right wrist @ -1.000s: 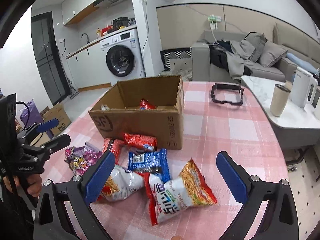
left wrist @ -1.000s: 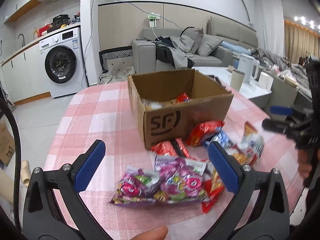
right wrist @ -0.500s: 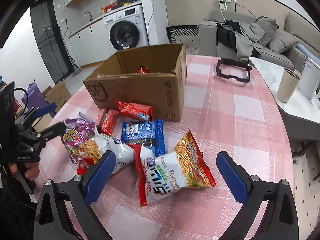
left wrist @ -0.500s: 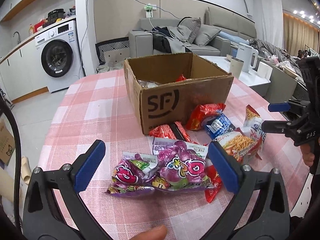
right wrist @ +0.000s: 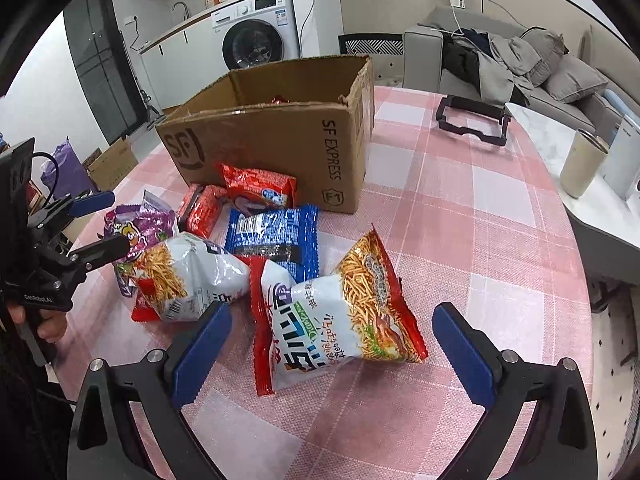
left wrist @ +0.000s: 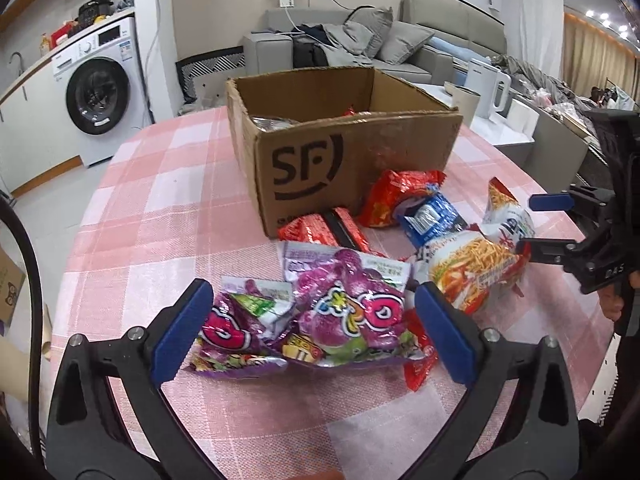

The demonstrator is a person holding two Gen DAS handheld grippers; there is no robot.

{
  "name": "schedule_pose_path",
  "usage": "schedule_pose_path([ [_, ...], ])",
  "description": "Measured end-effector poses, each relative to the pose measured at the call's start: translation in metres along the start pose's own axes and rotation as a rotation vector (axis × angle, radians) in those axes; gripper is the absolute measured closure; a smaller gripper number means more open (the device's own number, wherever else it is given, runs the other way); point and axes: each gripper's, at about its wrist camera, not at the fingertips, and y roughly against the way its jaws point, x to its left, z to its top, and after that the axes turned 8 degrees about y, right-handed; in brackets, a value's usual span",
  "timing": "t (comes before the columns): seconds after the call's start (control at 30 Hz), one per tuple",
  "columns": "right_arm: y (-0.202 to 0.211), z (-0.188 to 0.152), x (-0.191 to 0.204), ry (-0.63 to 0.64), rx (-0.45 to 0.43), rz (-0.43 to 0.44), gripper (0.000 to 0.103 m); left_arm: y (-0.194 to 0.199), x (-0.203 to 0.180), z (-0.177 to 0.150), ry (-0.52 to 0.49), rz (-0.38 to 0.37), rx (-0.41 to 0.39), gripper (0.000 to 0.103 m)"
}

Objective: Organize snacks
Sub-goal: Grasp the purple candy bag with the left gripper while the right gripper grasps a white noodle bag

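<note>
Left wrist view: few snacks inside cardboard box (left wrist: 340, 160), most on table (left wrist: 160, 216) (mid-table); left gripper (left wrist: 310, 322), right gripper (right wrist: 332, 344) both spread wide, grasping nothing.

I cannot see most of what lies inside the cardboard box (left wrist: 344, 160); its walls hide it. The red packet (left wrist: 418, 364) is mostly covered by the purple bags (left wrist: 348, 316).

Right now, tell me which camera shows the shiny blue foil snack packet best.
Right wrist: the shiny blue foil snack packet lies flat, nearly whole. In the left wrist view it is foreshortened, partly hidden under the crinkled red packet.
</note>
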Motion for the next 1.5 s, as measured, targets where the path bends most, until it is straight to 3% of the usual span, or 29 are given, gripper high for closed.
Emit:
schedule_pose_path([
  [0.43, -0.023, -0.004, 0.008, 0.023, 0.044, -0.026, 0.001, -0.008, -0.01, -0.009, -0.05, -0.019, 0.019, 0.007],
  [0.67, -0.026, -0.004, 0.008, 0.026, 0.044, -0.036, 0.001, -0.012, -0.017, -0.014, -0.103, 0.02, 0.017, 0.008],
  [0.77, -0.025, -0.004, 0.008, 0.025, 0.042, -0.035, 0.001, -0.011, -0.018, -0.015, -0.112, 0.029, 0.013, 0.016],
  [0.97, -0.024, -0.004, 0.009, 0.027, 0.04, -0.035, 0.001, -0.009, -0.018, -0.017, -0.131, 0.014, -0.009, 0.023],
  [1.13, -0.022, -0.005, 0.009, 0.025, 0.037, -0.032, 0.001, -0.004, -0.015, -0.016, -0.12, -0.026, -0.01, 0.053],
  [1.2, -0.022, -0.005, 0.009, 0.026, 0.037, -0.032, 0.001, -0.001, -0.012, -0.014, -0.107, -0.076, 0.004, 0.067],
  [1.3, -0.021, -0.005, 0.01, 0.03, 0.037, -0.032, 0.001, -0.001, -0.011, -0.013, -0.105, -0.078, 0.019, 0.066],
  [1.37, -0.021, -0.005, 0.009, 0.028, 0.038, -0.03, 0.001, -0.004, -0.011, -0.014, -0.107, -0.075, 0.033, 0.055],
  [1.5, -0.021, -0.005, 0.01, 0.032, 0.039, -0.03, 0.001, -0.011, -0.013, -0.018, -0.133, -0.014, 0.077, 0.023],
])
